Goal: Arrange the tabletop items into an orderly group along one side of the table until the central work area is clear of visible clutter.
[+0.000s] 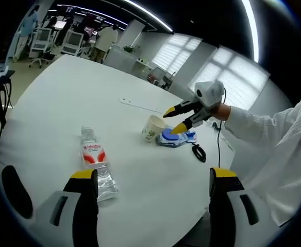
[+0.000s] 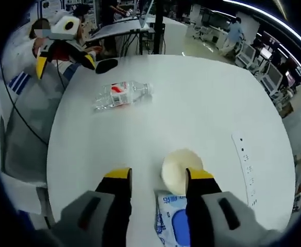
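A clear water bottle [image 1: 96, 162] with a red label lies on its side on the white table [image 1: 63, 98], just ahead of my left gripper [image 1: 153, 177], which is open and holds nothing. Farther right a paper cup [image 1: 153, 128] stands beside a blue-and-white packet [image 1: 177, 138]. My right gripper [image 1: 173, 120] hovers open over those two. In the right gripper view the cup [image 2: 179, 170] sits just ahead of the open jaws [image 2: 158, 175], close to the right one, and the packet [image 2: 171, 224] lies below between them. The bottle [image 2: 122, 95] lies farther off, near the left gripper [image 2: 64, 64].
A black cord [image 1: 198, 152] lies by the packet near the table edge. A dark oval object [image 2: 106, 65] rests on the table by the left gripper. A socket strip [image 2: 246, 170] is set into the tabletop. A person's white sleeve [image 1: 274, 149] reaches in. Desks and chairs stand beyond.
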`<state>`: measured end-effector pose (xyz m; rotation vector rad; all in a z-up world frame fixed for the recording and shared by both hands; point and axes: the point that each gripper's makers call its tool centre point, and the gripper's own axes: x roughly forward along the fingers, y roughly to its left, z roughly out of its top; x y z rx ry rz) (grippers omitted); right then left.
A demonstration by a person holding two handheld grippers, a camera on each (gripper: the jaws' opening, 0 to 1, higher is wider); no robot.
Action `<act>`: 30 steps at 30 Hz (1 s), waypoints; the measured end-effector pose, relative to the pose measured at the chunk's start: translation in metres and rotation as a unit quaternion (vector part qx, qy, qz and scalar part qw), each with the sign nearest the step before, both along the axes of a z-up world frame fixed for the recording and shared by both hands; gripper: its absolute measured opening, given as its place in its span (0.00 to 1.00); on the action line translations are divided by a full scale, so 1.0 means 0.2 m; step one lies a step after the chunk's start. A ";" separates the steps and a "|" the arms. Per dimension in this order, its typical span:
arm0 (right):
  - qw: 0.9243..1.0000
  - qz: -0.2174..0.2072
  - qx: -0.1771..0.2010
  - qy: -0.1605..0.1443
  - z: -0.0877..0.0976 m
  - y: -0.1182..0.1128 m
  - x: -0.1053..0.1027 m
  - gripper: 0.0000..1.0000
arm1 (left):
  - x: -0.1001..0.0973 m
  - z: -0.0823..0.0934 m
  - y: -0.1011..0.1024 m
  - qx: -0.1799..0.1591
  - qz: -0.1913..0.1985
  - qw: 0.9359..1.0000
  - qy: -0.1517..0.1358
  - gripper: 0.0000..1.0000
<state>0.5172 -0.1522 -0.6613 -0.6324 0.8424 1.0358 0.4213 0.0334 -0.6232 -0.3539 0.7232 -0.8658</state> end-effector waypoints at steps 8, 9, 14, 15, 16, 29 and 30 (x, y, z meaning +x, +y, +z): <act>0.997 -0.047 0.062 0.002 0.07 0.06 -0.01 0.42 | 0.00 0.01 -0.01 0.003 -0.009 1.000 -0.002 0.92; 0.996 -0.055 0.074 0.001 0.09 0.08 -0.02 0.43 | 0.01 0.01 -0.02 0.003 -0.009 1.000 -0.003 0.92; 0.988 -0.088 0.128 0.006 0.15 0.15 -0.04 0.43 | 0.02 0.03 -0.02 0.007 -0.014 1.000 -0.006 0.92; 0.985 -0.095 0.143 0.012 0.16 0.17 -0.05 0.43 | 0.02 0.03 -0.02 0.007 -0.015 1.000 -0.007 0.92; 0.983 -0.101 0.153 0.013 0.17 0.19 -0.05 0.43 | 0.02 0.03 -0.02 0.007 -0.015 1.000 -0.007 0.92; 0.958 -0.144 0.246 0.040 0.24 0.40 -0.09 0.46 | 0.00 0.04 -0.02 0.010 -0.025 1.000 -0.009 0.94; 0.953 -0.152 0.258 0.045 0.25 0.42 -0.10 0.45 | 0.00 0.04 -0.02 0.011 -0.025 1.000 -0.009 0.94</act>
